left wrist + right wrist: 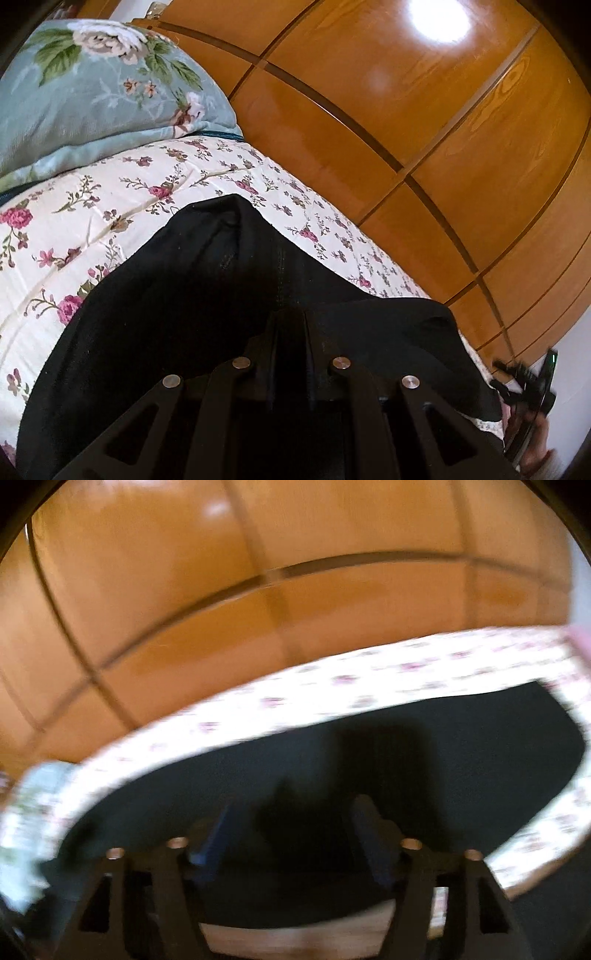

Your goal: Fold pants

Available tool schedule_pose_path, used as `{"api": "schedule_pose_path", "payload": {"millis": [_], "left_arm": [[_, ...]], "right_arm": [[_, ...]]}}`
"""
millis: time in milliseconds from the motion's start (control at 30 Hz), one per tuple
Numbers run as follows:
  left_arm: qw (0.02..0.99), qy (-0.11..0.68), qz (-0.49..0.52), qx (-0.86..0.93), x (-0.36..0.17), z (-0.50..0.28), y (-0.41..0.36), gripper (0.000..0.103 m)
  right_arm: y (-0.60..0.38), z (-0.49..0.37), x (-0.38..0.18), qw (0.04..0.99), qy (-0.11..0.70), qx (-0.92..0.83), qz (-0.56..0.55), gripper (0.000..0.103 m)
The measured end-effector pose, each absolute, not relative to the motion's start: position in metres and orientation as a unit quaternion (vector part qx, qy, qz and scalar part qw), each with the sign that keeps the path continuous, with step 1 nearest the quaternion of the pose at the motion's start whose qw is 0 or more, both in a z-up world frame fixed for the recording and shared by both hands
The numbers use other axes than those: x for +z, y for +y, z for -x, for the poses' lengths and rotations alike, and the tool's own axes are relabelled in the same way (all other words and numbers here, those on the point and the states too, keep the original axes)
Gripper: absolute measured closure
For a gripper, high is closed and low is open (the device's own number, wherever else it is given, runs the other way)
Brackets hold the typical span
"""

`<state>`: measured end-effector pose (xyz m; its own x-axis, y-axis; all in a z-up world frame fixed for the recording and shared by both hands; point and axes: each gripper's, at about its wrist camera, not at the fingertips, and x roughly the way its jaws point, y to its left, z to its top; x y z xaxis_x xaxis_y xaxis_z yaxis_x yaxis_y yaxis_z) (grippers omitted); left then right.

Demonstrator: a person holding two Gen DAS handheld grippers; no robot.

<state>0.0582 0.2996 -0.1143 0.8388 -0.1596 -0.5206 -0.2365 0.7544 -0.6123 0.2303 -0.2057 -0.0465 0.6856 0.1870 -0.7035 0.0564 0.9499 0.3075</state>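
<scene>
**Black pants lifted at one end on the floral bed**

The black fabric pants (229, 295) fill the lower centre of the left wrist view, lying on the white bedsheet with pink roses (74, 229). Their cloth is matte and dark, with a stitched seam running up the middle and a raised fold peaking near the frame's centre. The left claw (290, 325) is pinched together on the pants. In the blurred right wrist view the right claw (291, 812) stands apart over the pants (461, 746). A pale green floral pillow (92, 92) sits upper left, before the glossy orange wooden wardrobe (406, 129).
</scene>
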Motion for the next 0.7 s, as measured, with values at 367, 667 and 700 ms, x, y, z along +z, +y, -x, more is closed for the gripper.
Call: {"api": "schedule_pose_path", "payload": {"millis": [367, 667, 700], "left_arm": [[0.886, 0.267, 0.38, -0.003, -0.118, -0.054, 0.306, 0.092], [0.881, 0.262, 0.394, -0.015, -0.121, -0.053, 0.309, 0.092], [0.879, 0.262, 0.397, -0.015, -0.122, -0.053, 0.31, 0.092]], "right_arm": [[-0.076, -0.328, -0.054, 0.803, 0.531, 0.047, -0.266, 0.031], [-0.093, -0.33, -0.098, 0.753, 0.55, 0.034, -0.361, 0.093], [-0.094, -0.326, -0.095, 0.757, 0.543, 0.041, -0.362, 0.093]]}}
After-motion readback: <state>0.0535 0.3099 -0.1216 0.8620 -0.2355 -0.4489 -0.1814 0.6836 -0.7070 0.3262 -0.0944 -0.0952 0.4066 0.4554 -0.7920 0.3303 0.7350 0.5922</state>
